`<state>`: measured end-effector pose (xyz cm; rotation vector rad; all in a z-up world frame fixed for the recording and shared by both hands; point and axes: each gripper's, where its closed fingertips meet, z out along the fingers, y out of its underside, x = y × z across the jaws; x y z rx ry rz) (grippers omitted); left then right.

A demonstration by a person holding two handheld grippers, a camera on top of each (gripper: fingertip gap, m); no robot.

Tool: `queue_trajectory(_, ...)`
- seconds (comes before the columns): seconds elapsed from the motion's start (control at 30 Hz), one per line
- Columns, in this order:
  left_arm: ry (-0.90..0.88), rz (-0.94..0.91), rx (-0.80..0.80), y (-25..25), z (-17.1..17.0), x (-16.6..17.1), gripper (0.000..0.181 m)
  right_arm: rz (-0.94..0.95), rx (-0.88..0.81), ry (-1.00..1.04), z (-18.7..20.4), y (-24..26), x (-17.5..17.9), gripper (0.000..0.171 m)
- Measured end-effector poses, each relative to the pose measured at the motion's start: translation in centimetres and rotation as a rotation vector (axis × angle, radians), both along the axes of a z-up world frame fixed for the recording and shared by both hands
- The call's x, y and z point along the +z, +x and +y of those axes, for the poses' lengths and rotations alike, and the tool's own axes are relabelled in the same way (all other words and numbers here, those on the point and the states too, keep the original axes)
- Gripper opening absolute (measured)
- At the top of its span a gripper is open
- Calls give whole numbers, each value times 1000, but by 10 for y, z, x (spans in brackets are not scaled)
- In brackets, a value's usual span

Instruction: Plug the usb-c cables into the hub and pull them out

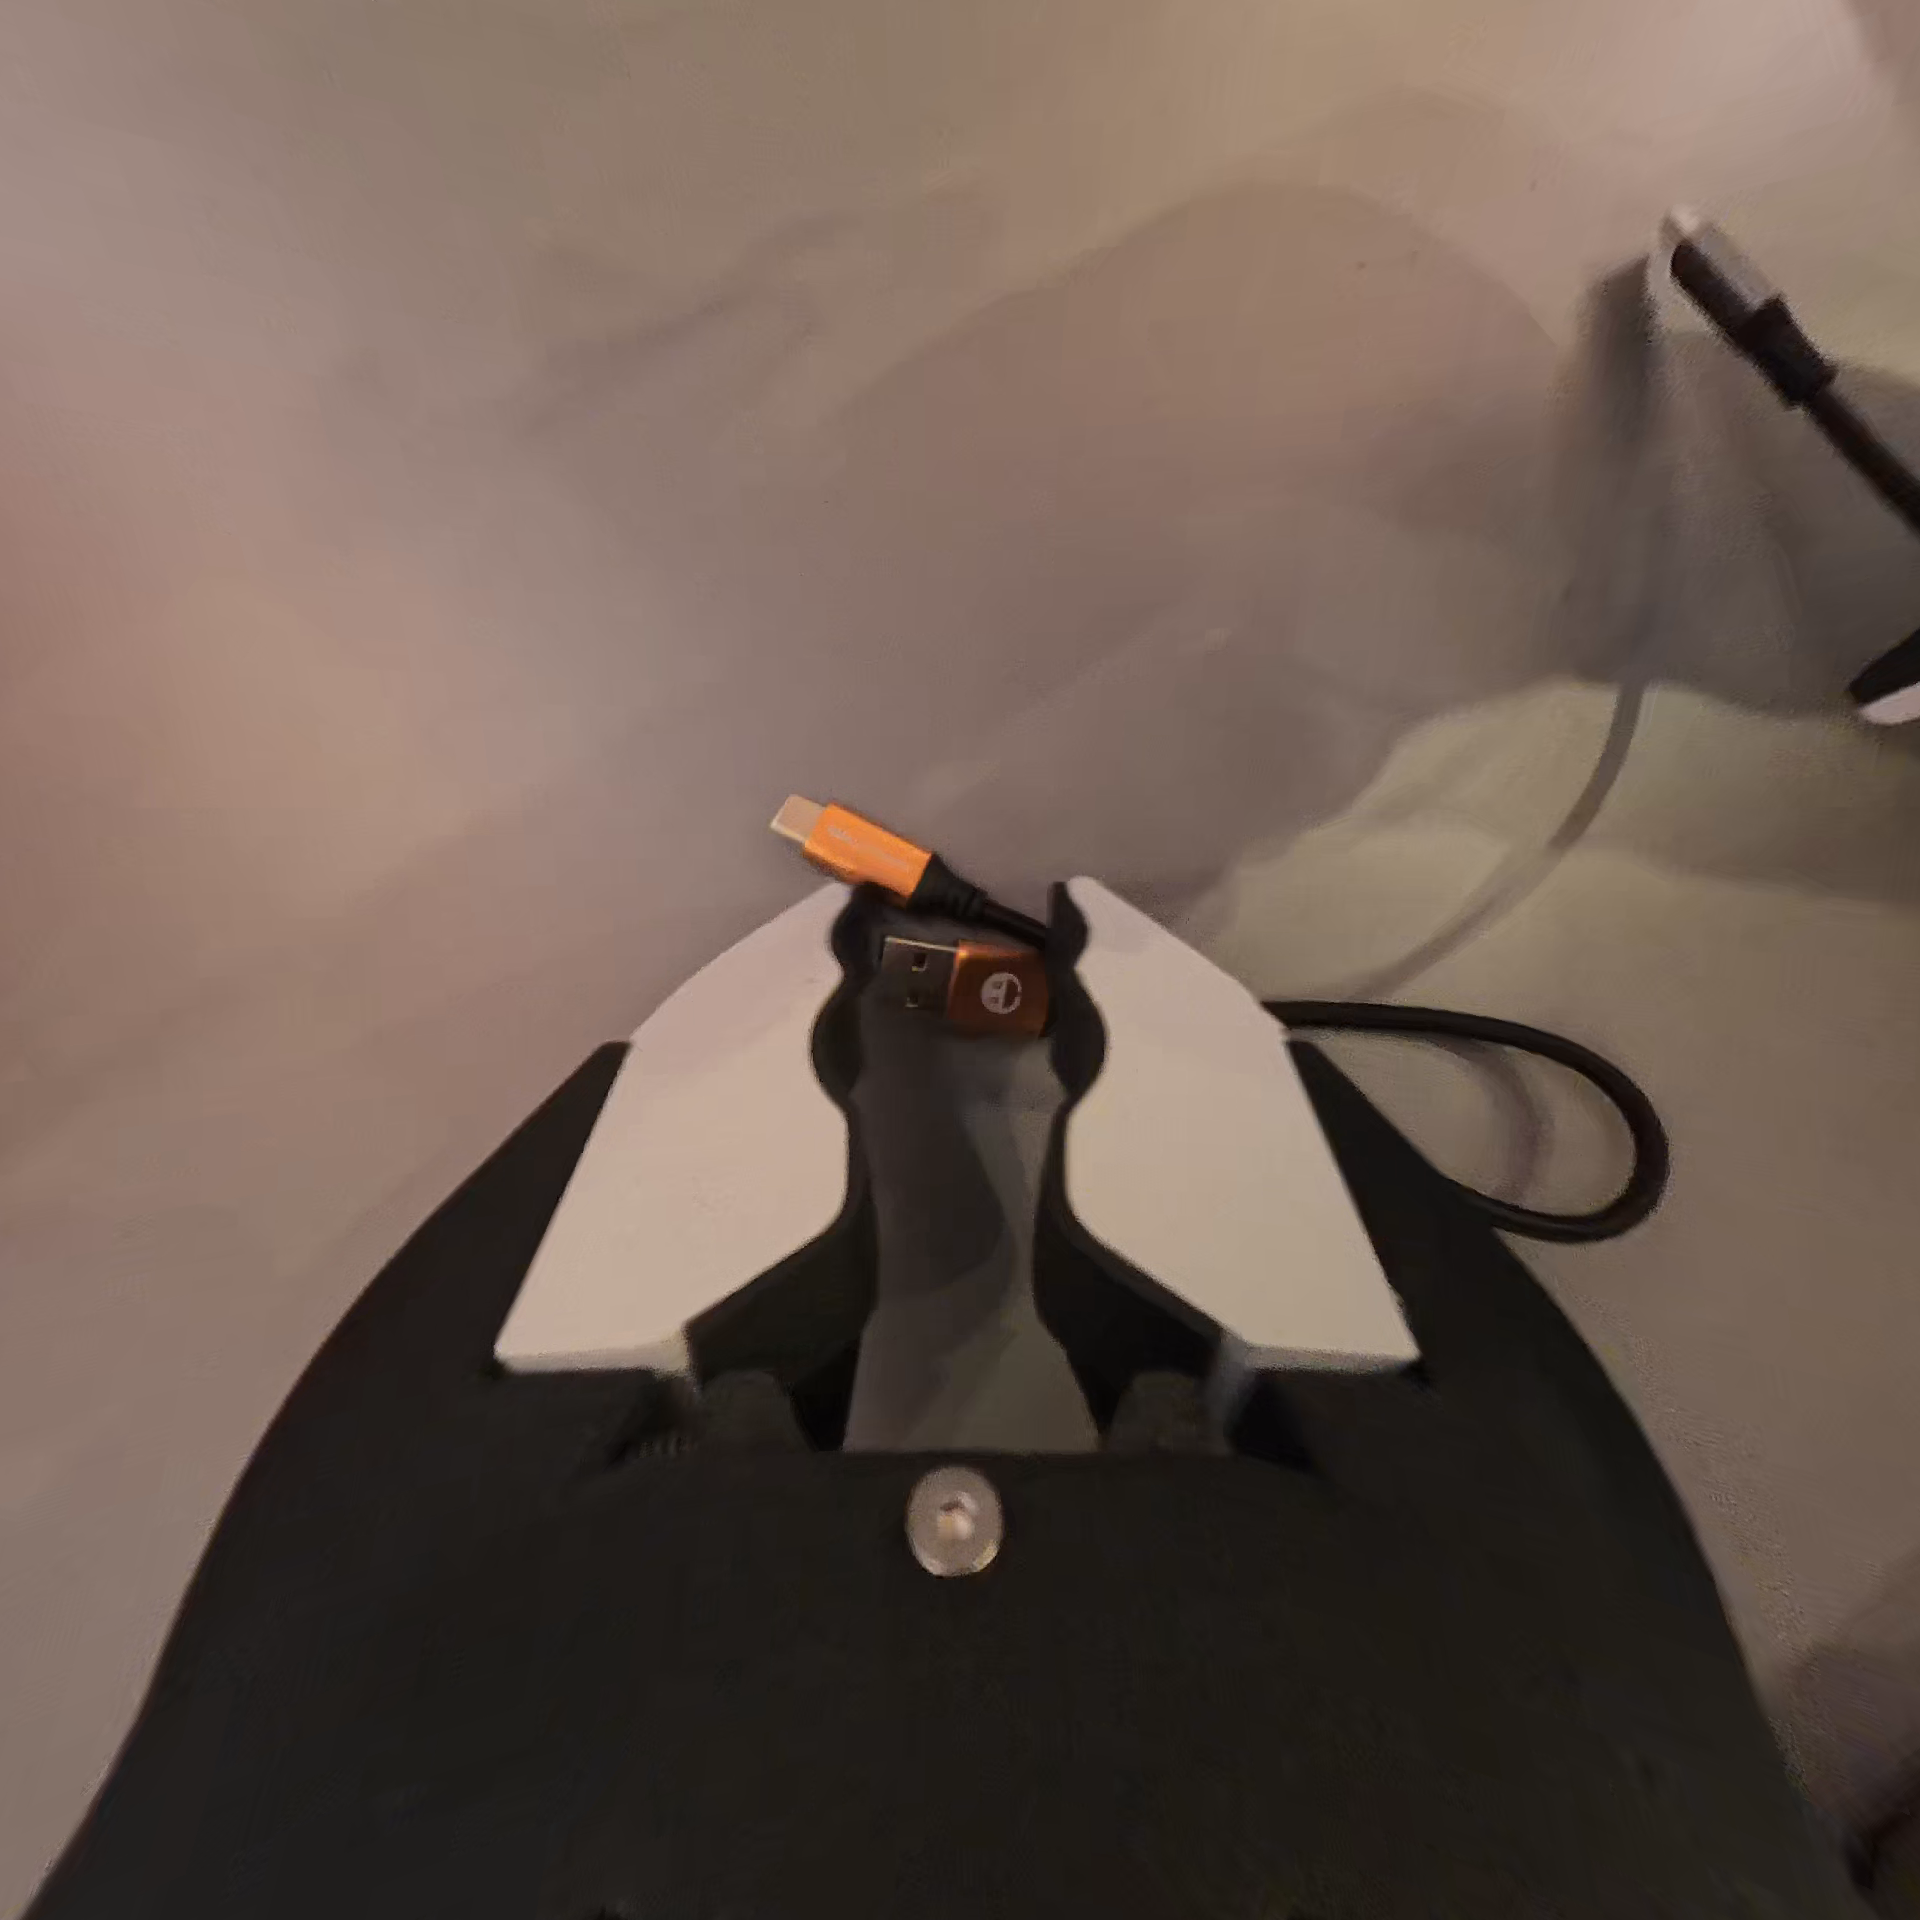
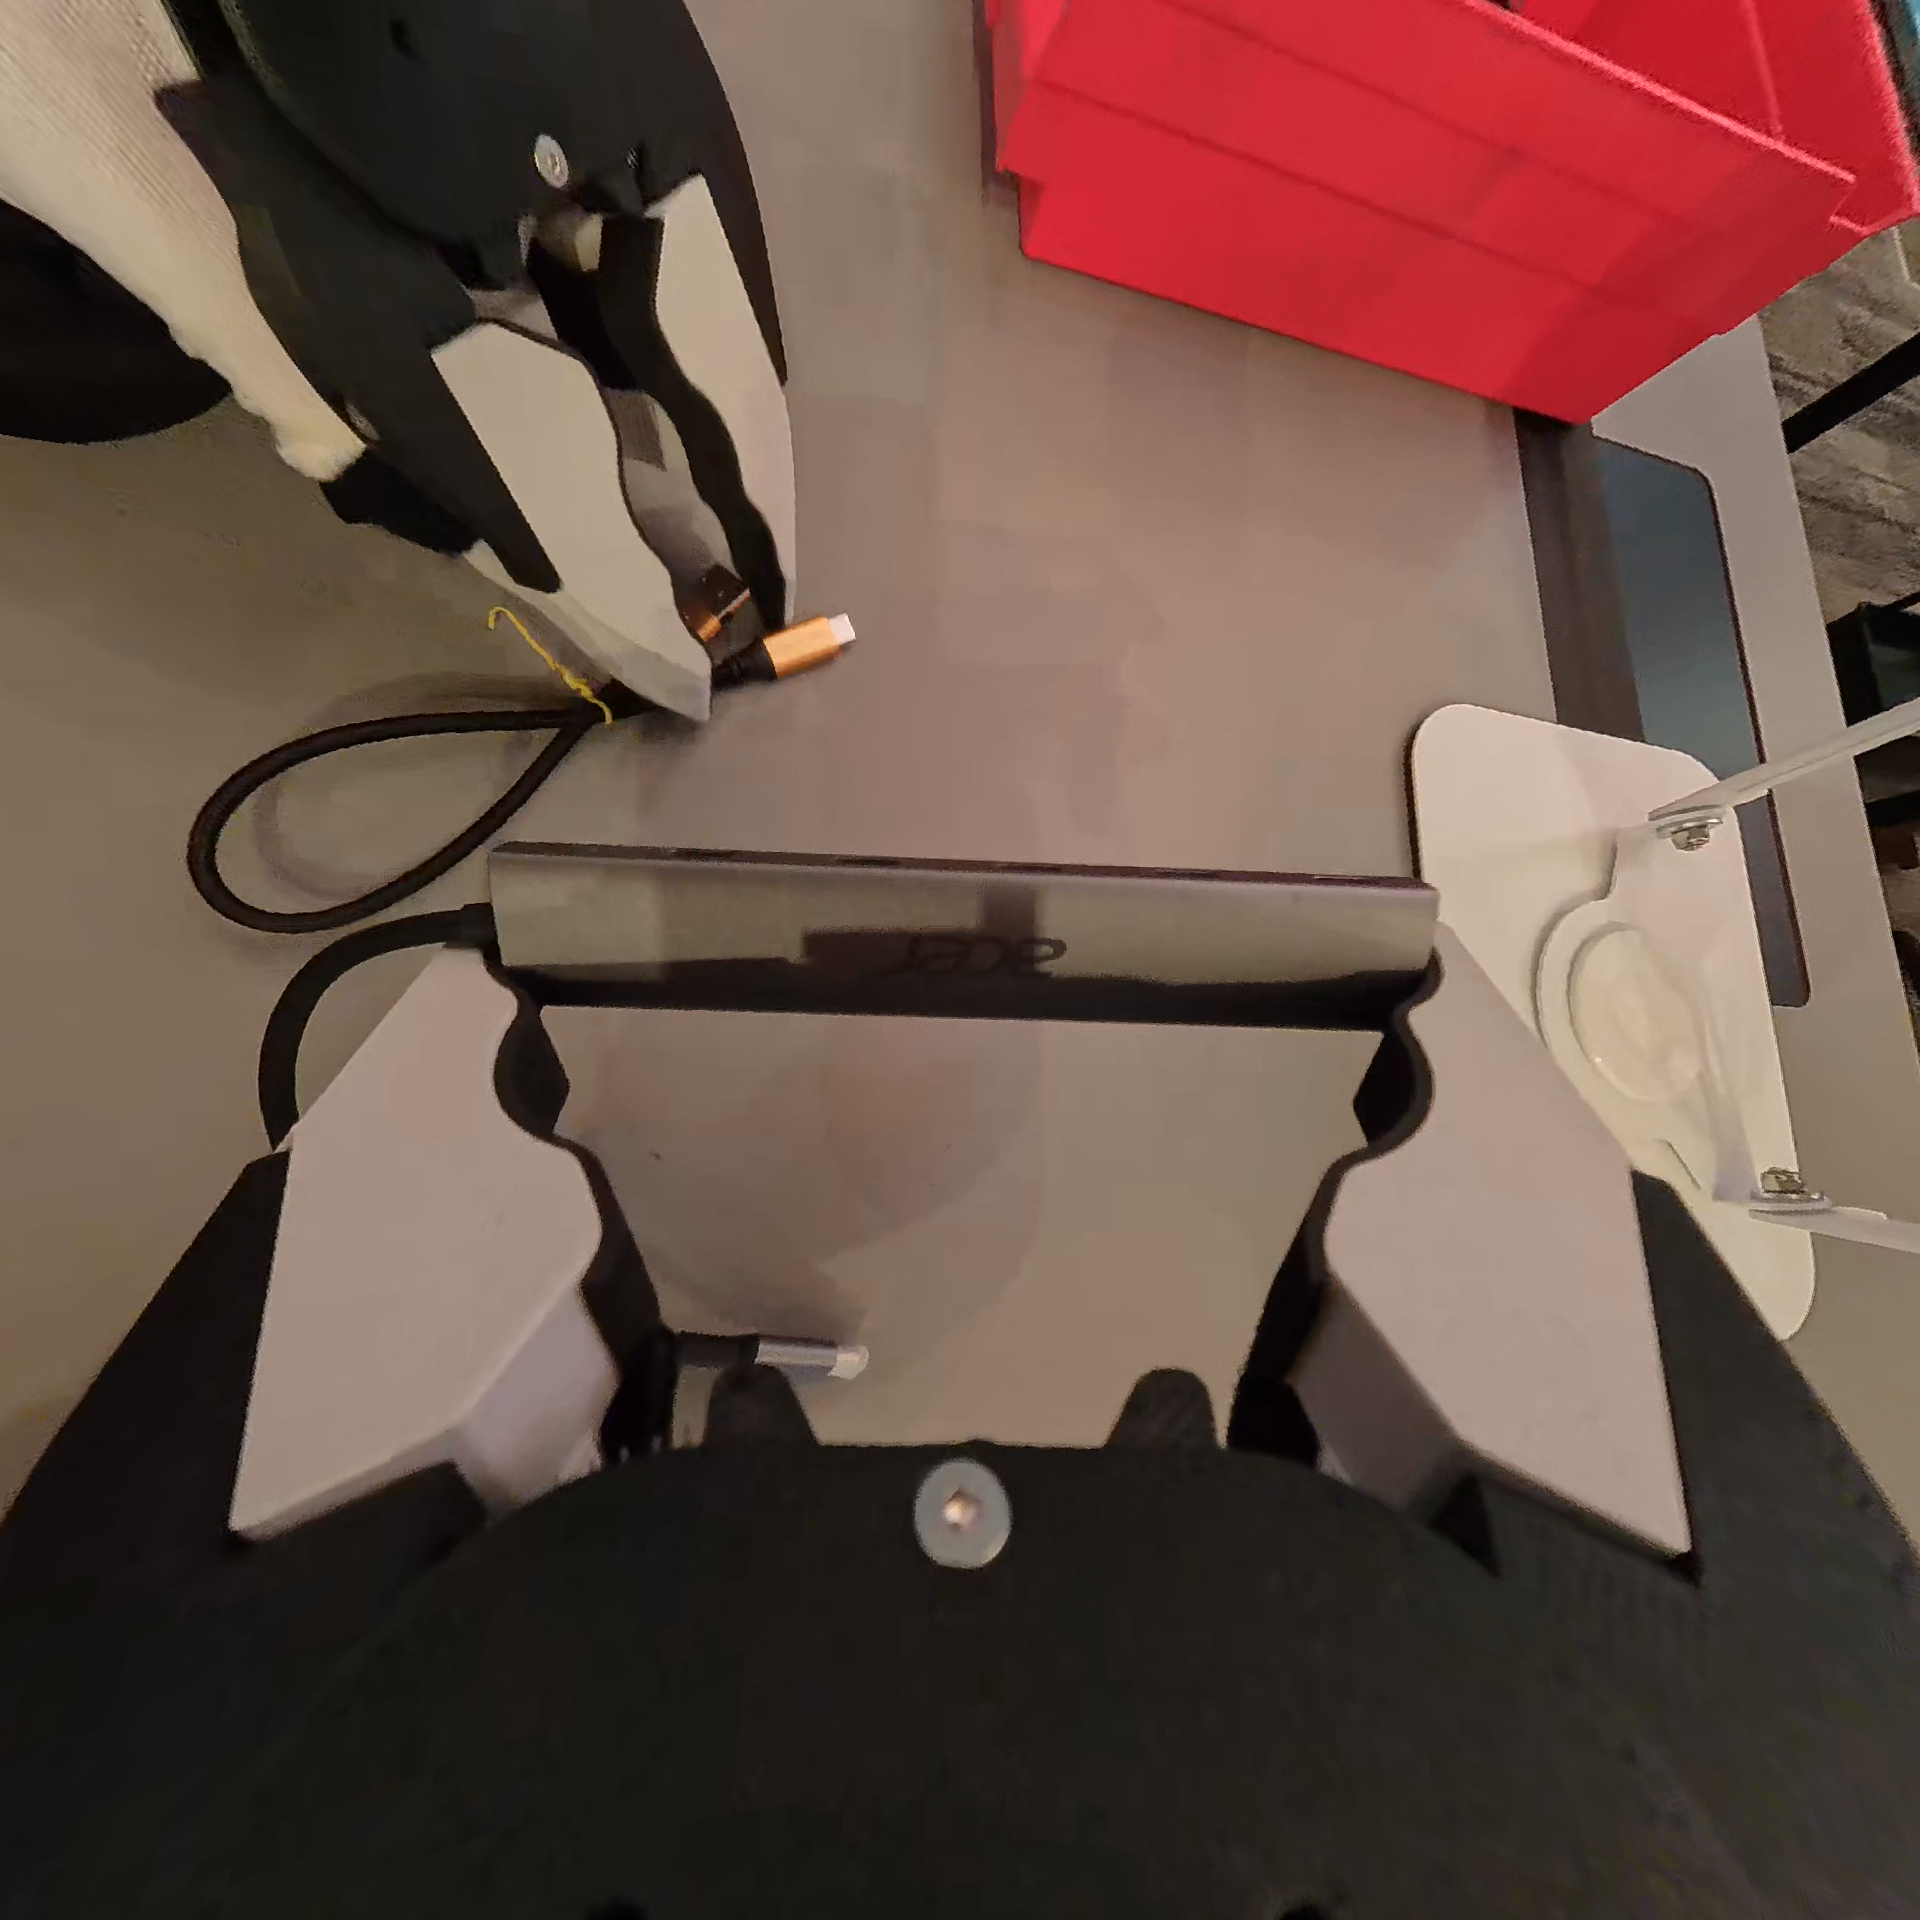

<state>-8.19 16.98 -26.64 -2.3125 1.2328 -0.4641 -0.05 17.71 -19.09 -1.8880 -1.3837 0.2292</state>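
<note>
Between my right gripper's (image 2: pixel 961 997) widely spread fingertips sat the hub (image 2: pixel 961 925), a long dark bar lying crosswise on the grey table (image 2: pixel 1143 623), its two ends touching the inner faces of the fingers; I could not tell whether they pressed on it. The hub's own black lead (image 2: pixel 312 997) left its left end and curled back under my left finger. A silver-tipped plug (image 2: pixel 810 1359) lay close to the gripper's base, between the fingers.

Beyond the hub and to the left, my left gripper (image 1: pixel 951 899) stood tip-down on the table, its fingers narrowed with a small gap between them. In that gap lay the orange USB-A plug (image 1: pixel 971 987), and I could not tell whether the fingers pinched it. The orange USB-C plug (image 1: pixel 852 847) lay just past the tips, pointing away, and its black braided cable (image 1: pixel 1558 1143) looped off to the side on the table.

Farther off, a red bin (image 2: pixel 1403 187) stood at the table's far edge, and a white plate with a clear bracket (image 2: pixel 1621 997) lay just right of the hub.
</note>
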Motion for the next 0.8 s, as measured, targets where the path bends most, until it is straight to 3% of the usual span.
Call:
queue_trajectory(0.13, 26, 97, -194, 10, 1, -2, 21, 6, -1, 1, 0, 3, 1, 153)
queue_trajectory(0.3, 100, 208, -724, 19, -5, -1, 19, 2, -5, -1, 0, 7, -1, 153)
queue_trajectory(0.37, 152, 270, -809, 18, 4, 1, 21, 6, -10, -3, 0, 9, -1, 153)
queue_trajectory(0.5, 123, 160, -707, 24, 8, 15, 40, 10, -18, -8, -1, 13, -4, 153)
queue_trajectory(0.6, 149, 80, -602, 27, 0, 13, 38, 18, -18, -13, 1, 14, -6, 153)
queue_trajectory(0.7, 283, 110, -480, 23, 12, 4, 31, 28, -16, -18, 1, 14, -8, 153)
queue_trajectory(0.8, 246, 45, -408, 23, 9, 1, 19, 25, -12, -15, 0, 12, -8, 153)
